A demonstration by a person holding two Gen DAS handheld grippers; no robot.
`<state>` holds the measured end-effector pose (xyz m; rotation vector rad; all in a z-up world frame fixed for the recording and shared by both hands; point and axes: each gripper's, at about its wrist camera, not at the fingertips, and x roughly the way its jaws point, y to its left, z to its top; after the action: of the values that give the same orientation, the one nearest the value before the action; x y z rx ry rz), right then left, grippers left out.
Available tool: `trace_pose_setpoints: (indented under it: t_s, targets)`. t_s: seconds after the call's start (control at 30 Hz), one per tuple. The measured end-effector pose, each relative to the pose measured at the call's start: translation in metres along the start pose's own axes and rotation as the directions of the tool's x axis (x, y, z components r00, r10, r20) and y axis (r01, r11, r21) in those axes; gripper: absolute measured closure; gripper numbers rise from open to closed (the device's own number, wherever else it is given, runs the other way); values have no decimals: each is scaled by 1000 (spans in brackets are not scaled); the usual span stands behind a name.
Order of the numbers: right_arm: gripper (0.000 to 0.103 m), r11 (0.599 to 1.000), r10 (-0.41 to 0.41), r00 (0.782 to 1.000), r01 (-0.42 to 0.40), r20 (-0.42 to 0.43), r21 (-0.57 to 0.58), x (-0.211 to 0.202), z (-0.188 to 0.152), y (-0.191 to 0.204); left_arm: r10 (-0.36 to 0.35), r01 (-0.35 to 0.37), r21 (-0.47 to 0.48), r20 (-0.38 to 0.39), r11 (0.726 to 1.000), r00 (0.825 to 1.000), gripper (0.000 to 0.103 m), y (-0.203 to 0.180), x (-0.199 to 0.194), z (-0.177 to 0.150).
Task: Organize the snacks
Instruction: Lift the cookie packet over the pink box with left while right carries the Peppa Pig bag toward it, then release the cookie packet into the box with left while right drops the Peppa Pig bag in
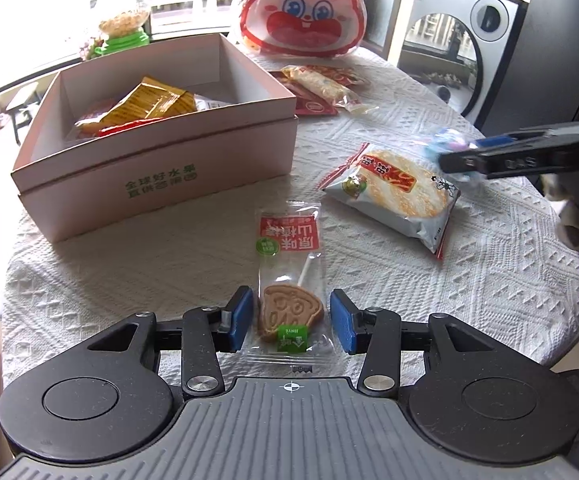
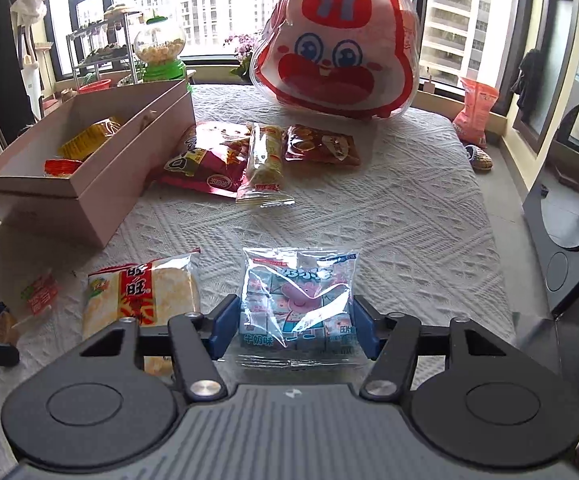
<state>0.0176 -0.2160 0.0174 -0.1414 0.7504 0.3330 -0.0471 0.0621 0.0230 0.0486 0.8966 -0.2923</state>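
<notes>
My left gripper (image 1: 290, 320) is open, its blue pads either side of a clear-wrapped brown lollipop packet (image 1: 289, 280) lying on the white tablecloth; neither pad touches it. My right gripper (image 2: 295, 326) has its blue pads against the sides of a clear bag of blue milk candies (image 2: 299, 304) with a pink pig print. That gripper also shows in the left wrist view (image 1: 501, 156). A rice cracker pack (image 1: 393, 192) lies between them; it also shows in the right wrist view (image 2: 141, 296). The open pink box (image 1: 161, 152) holds several snacks.
A big red-and-white rabbit-face bag (image 2: 337, 48) stands at the table's back. Red snack bags (image 2: 209, 156), a pale wafer pack (image 2: 265, 160) and an orange-brown pack (image 2: 321, 146) lie beside the box (image 2: 89, 184). A green candy dispenser (image 2: 161, 52) stands behind it. A grey appliance (image 2: 569, 200) is right.
</notes>
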Motion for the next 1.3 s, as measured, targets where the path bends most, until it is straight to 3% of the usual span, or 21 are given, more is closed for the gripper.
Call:
trace_pose_setpoints:
  t_s: [0.17,0.37,0.57,0.7,0.8,0.9,0.97,1.1,1.13,1.2,1.3]
  targets:
    - [43,998,55,998,-55,8,-14,-45,-22,5,-3,3,-7,0,1000,1000,55,0,1,1]
    - [43,976,181,983,-179,4,-122,-79,-42,44,-15,15,-27,6,1000,1000,56,2,0,-1]
    - [43,953,216,976,-206,22,-223,-94,-40,76,-97,99,-90,22,991,995,61,8,-18,-14]
    - [43,953,214,972,-185,98,-242,-117,-28,77,-39,54,-110,141,992,989,61,20,-58,-9]
    - [43,956,228,958,-186,175,-227,-133,-9,72,26,23,-166,288,986,957,61,45,-91,15]
    - [43,960,231,944,-182,235,-214,-138,7,71,90,-24,-185,357,982,930,61,67,-101,46]
    - [43,962,231,940,-181,250,-206,-134,15,74,115,-42,-205,356,978,927,61,81,-91,65]
    - [43,959,244,942,-199,230,-202,-122,22,81,118,-57,-235,254,970,960,56,108,-43,93]
    - [43,959,241,944,-196,223,-207,-119,22,83,123,-62,-241,248,969,961,57,112,-35,94]
    - [43,959,232,950,-187,209,-213,-112,22,85,146,-73,-266,265,961,953,58,119,-28,91]
    - [43,963,220,957,-182,191,-197,-102,31,84,121,-6,-338,321,941,939,58,129,-36,77]
